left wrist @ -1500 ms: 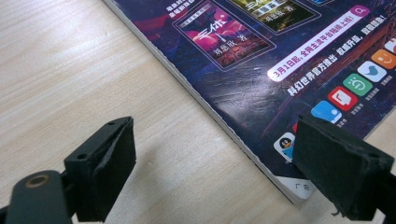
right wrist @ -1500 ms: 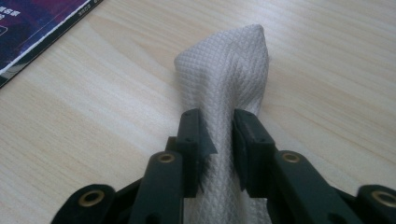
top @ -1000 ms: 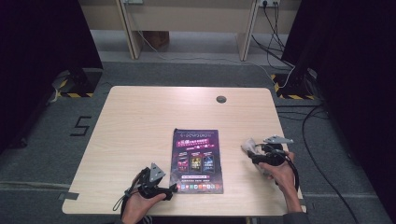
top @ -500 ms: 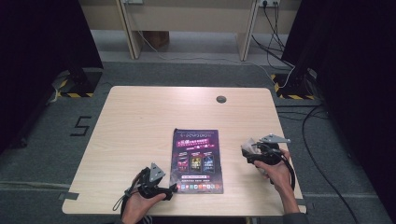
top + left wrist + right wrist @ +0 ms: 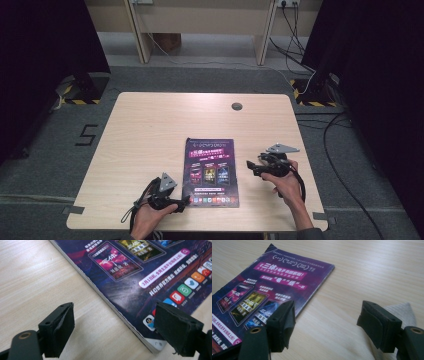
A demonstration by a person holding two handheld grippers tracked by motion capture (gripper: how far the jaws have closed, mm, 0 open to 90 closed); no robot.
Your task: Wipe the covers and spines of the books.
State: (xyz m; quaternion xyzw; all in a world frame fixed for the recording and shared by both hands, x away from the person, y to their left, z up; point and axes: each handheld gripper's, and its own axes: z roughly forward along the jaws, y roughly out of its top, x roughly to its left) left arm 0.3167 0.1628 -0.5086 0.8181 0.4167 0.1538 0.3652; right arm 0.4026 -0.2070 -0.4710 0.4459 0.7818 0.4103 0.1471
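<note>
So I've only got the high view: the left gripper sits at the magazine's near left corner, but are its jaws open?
Observer: Yes. The left gripper has its jaws wide apart, straddling the long edge of the magazine close to that corner, gripping nothing.
Operator: Is it a single sheet or something thicker?
Observer: Thicker. The left gripper view shows a stack of white page edges along that side.
Operator: And the right gripper?
Observer: The right gripper is open too, with bare table between its jaws and the magazine's edge just off its left jaw.
Operator: Any damage up top?
Observer: One far corner of the cover curls up slightly.
</note>
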